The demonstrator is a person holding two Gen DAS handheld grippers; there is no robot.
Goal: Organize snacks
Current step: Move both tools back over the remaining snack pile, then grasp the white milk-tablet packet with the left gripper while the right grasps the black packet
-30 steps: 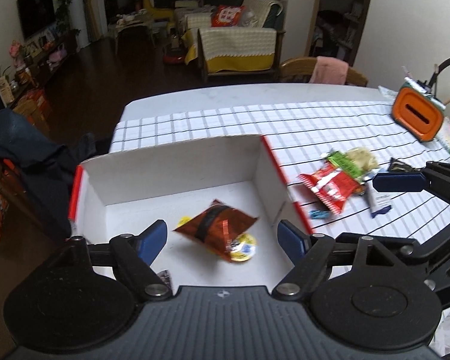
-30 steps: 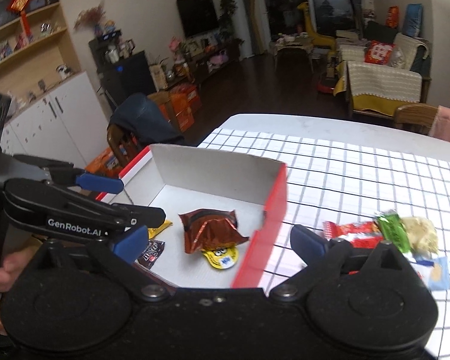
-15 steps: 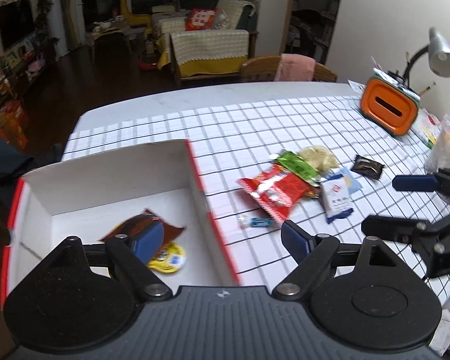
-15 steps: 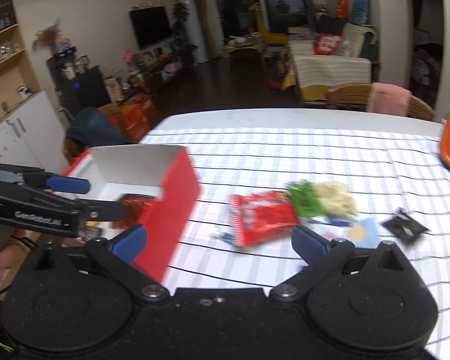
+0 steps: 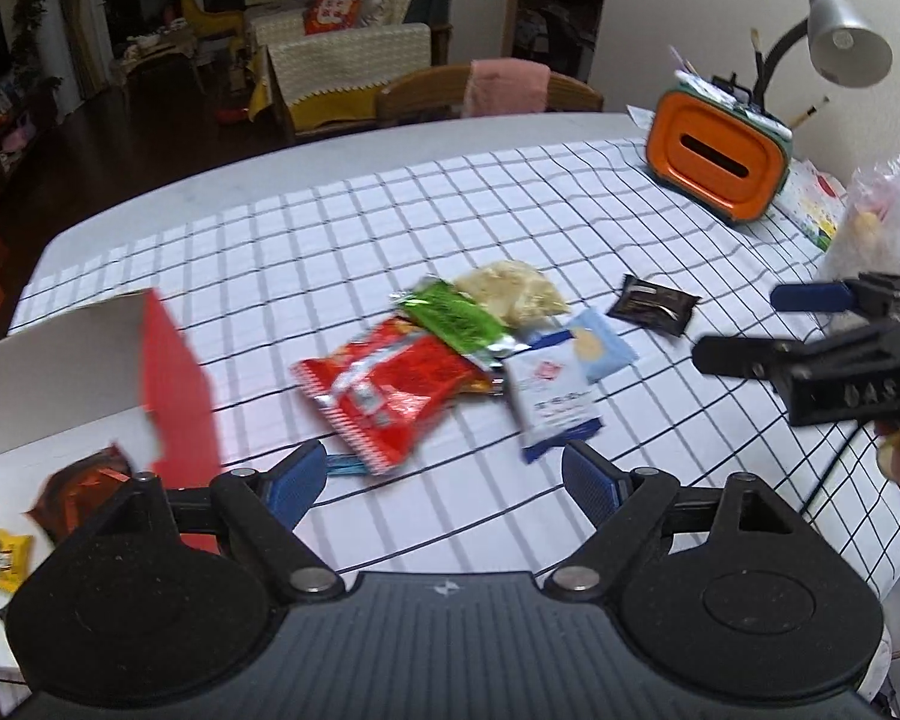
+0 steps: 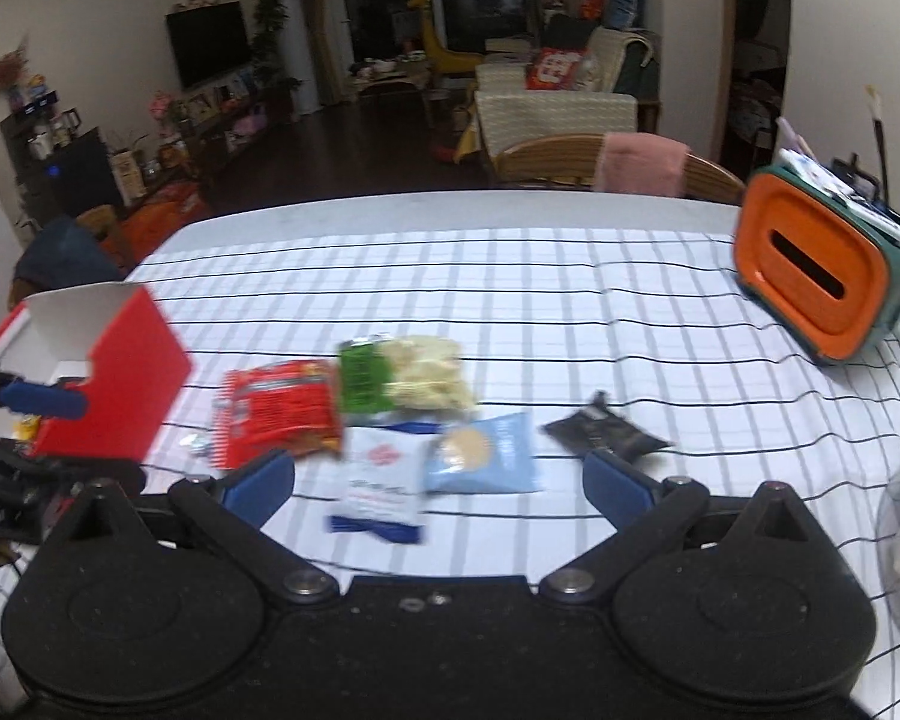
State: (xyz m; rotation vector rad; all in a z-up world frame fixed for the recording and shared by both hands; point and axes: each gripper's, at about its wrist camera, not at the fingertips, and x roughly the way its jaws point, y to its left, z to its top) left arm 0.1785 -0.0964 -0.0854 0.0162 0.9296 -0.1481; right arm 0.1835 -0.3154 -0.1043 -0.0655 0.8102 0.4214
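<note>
- My left claw (image 5: 441,483): jaws spread wide, nothing between them, hanging over the near edge of the desk (image 5: 342,222) and its checked cloth.
- My right claw (image 6: 438,483): jaws likewise wide apart and empty, above the white-and-blue packet (image 6: 381,480).
- Red box (image 5: 174,384), white inside: at the left of the desk, holding a brown packet (image 5: 78,489) and a small yellow one (image 5: 6,558).
- Loose snacks, middle of the desk, right of the box: red packet (image 5: 390,390), green packet (image 5: 456,318) overlapping it, pale bag (image 5: 513,288) just behind the green one, light blue biscuit packet (image 5: 600,345), and a dark packet (image 5: 654,303) lying apart to the right.
- Small blue wrapper (image 5: 345,465) by my left claw's left finger; blurred, perhaps a sweet.
- Orange holder (image 5: 717,162): far right corner, beside a grey lamp (image 5: 849,45).
</note>
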